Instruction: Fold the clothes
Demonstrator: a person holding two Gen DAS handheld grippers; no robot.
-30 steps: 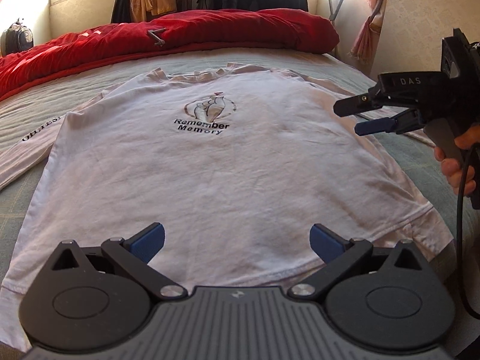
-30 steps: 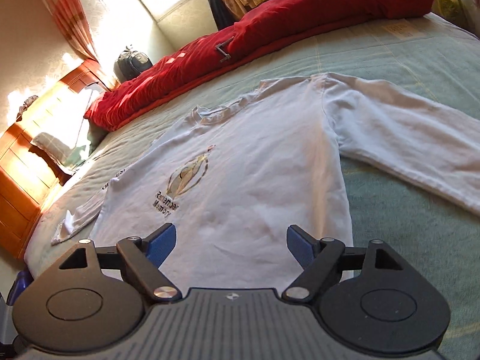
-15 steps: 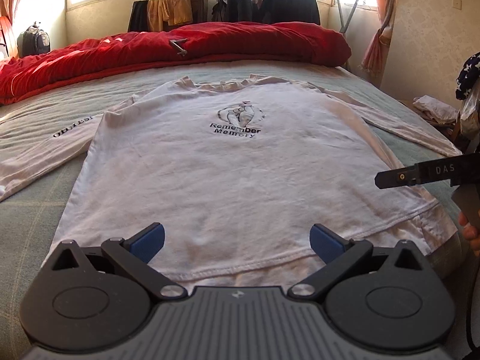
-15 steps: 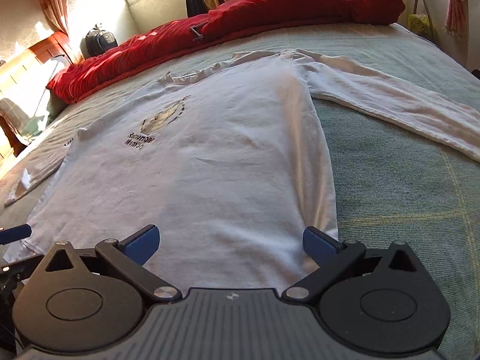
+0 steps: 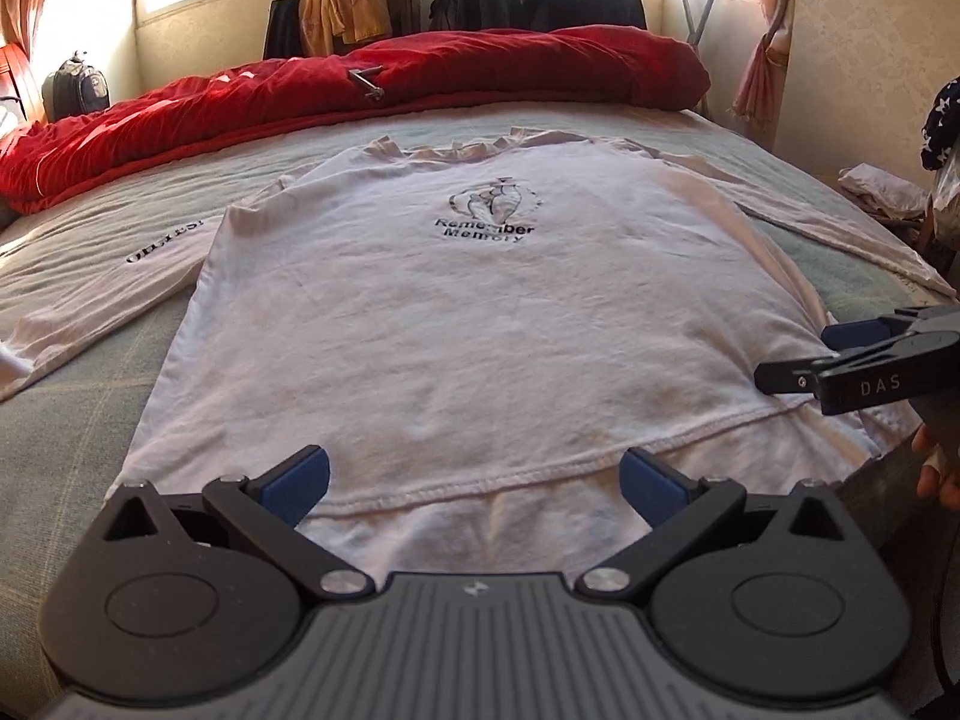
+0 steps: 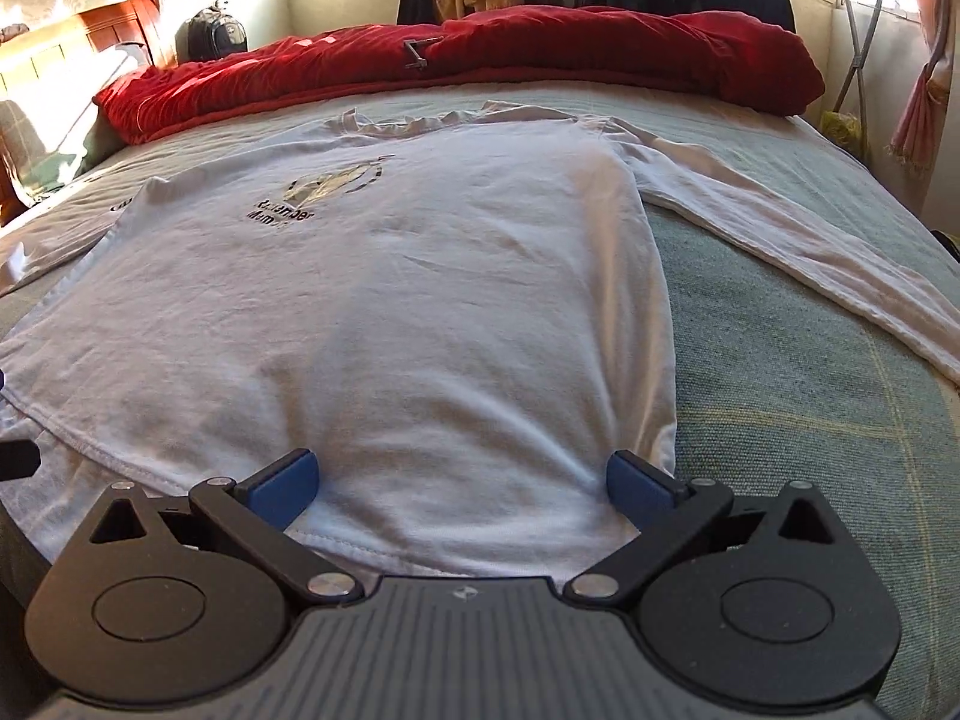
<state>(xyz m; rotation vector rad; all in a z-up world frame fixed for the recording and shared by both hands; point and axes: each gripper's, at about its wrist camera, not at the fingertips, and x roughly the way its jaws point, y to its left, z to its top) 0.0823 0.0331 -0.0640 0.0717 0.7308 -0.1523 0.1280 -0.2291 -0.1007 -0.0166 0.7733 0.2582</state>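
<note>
Since the earlier frames both of my views have swung round to face the shirt straight on, and my right fingers have spread to their widest, while my right gripper has dropped from the upper right of the left view to its right edge.

Largest is the bed [image 5: 90, 420], its pale green cover filling most of both views. Along its far edge, across the upper part of each frame, lies a red duvet [image 5: 420, 84]. Spread flat on the cover, chest print up, is the white long-sleeved shirt [image 5: 468, 312], collar toward the duvet and hem toward me. Its 2 sleeves run outward: 1 with black lettering to the left of the left view, the other to the right of the right view.

At the bottom centre of the left view, my left gripper [image 5: 474, 477] has its 2 blue-padded fingers [image 5: 297, 477] spread wide above the hem, nothing between them. My right gripper [image 6: 462, 480] sits the same way at the bottom centre of its own view, fingers released and hovering over the shirt's lower corner. From the left view it shows at the right edge, above that corner, with part of my hand [image 5: 939, 468] below it.
</note>
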